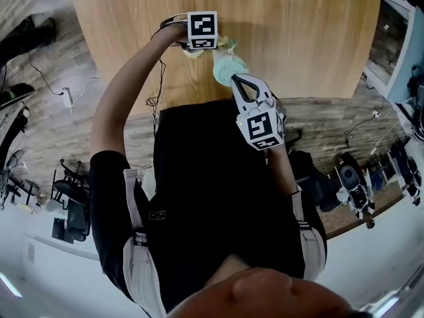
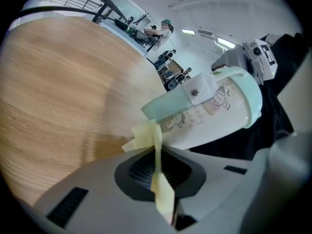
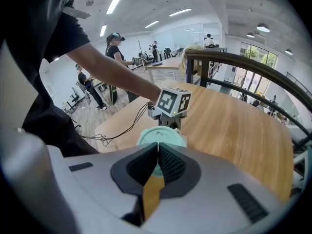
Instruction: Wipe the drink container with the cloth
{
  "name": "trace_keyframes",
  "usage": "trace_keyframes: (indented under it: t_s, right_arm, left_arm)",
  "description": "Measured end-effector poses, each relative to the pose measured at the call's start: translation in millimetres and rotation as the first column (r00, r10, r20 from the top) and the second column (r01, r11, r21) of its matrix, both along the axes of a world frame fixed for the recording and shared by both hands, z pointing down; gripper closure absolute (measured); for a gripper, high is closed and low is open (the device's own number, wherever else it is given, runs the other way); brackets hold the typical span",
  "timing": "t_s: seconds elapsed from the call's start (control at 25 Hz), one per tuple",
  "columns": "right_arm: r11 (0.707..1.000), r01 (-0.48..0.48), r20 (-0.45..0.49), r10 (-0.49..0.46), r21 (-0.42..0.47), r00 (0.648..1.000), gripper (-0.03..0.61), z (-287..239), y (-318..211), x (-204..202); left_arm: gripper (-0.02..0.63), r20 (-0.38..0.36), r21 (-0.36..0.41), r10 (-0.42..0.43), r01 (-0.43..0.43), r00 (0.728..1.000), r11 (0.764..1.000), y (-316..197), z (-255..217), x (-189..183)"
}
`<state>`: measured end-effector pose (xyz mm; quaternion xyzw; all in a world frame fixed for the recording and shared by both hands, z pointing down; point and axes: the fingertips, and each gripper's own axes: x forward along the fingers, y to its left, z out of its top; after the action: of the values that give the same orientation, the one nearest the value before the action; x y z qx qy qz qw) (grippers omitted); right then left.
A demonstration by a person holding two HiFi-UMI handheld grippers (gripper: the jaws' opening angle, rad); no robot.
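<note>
Wooden desk (image 1: 298, 32), open workroom behind. Right gripper (image 3: 157, 152) fingers clamped at lid end of tilted cup (image 2: 219, 112); long axis toward left gripper (image 2: 157, 152), fingers pinching yellow cloth (image 2: 146, 133) against cup's base end.

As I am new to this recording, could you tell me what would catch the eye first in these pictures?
The mint-lidded drink container stands out first, held tilted over the wooden table by the right tongs, which are shut at its lid end. Just below it, the left tongs pinch a pale yellow cloth whose free end reaches the container's side.
</note>
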<state>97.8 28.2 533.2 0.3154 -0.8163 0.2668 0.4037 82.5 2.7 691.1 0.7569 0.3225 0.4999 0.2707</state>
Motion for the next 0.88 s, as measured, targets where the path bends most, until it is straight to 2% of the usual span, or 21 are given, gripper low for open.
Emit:
trace_keyframes:
  t_s: [0.2, 0.48, 0.88]
  right_arm:
    - [1.0, -0.001, 0.006, 0.001, -0.003, 1.0, 0.546, 2.8, 1.8, 0.1]
    - [1.0, 0.006, 0.01, -0.006, -0.002, 1.0, 0.546, 4.6, 0.8, -0.5]
    - [1.0, 0.007, 0.013, -0.007, 0.011, 1.0, 0.546, 2.5, 0.6, 1.1]
  left_arm:
    - [0.58, -0.011, 0.0, 0.033, -0.033, 0.999, 0.999, 0.7, -0.1, 1.0]
    - [0.58, -0.128, 0.07, 0.112, -0.104, 0.985, 0.992, -8.6, -42.9, 9.6]
    - [0.58, -0.181, 0.19, 0.249, -0.215, 0.951, 0.958, -16.6, -106.5, 10.6]
